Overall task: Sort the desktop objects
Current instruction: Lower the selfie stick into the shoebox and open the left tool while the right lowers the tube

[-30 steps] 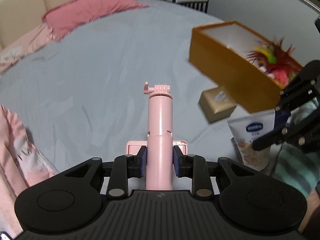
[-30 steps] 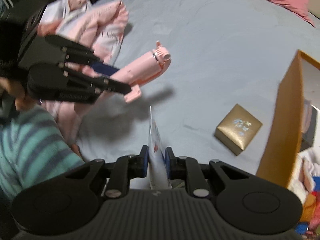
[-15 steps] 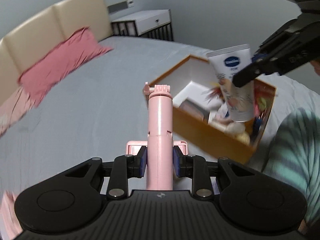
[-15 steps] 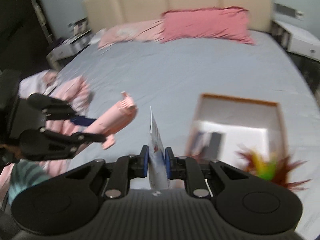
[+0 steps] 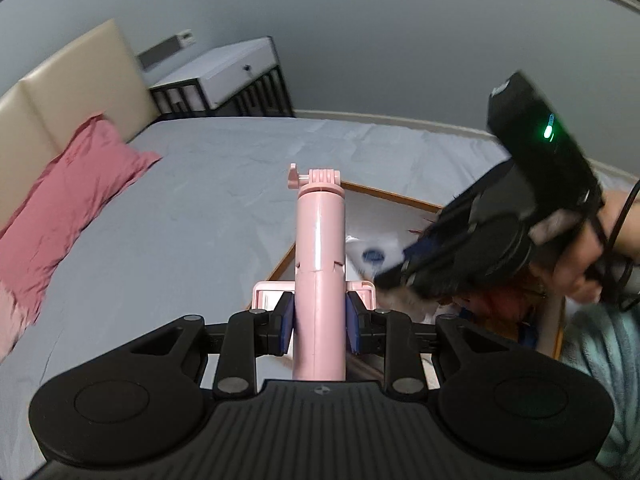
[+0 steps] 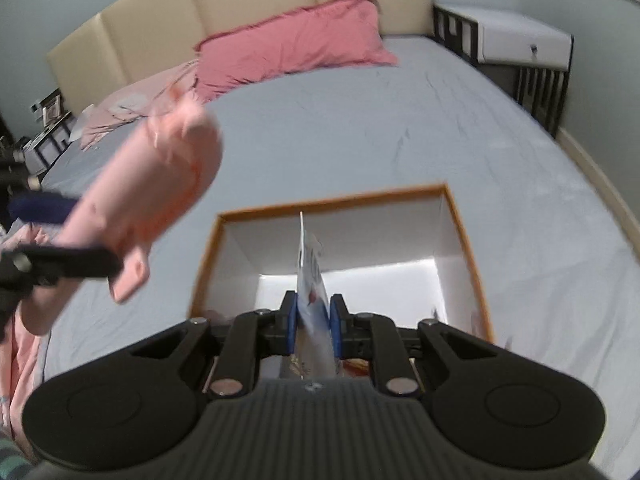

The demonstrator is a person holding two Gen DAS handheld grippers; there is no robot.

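Both claws swung from the bedsheet to above the open box (image 6: 464,240)

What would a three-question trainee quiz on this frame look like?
1. True or false: the left hand-held gripper is empty.
2. What does the right hand-held gripper hold: A) tube, B) pillow, C) nothing?
3. What lies below the tube?

Key: 1. False, it clamps the pink stick. 2. A. 3. The open box on the bed.
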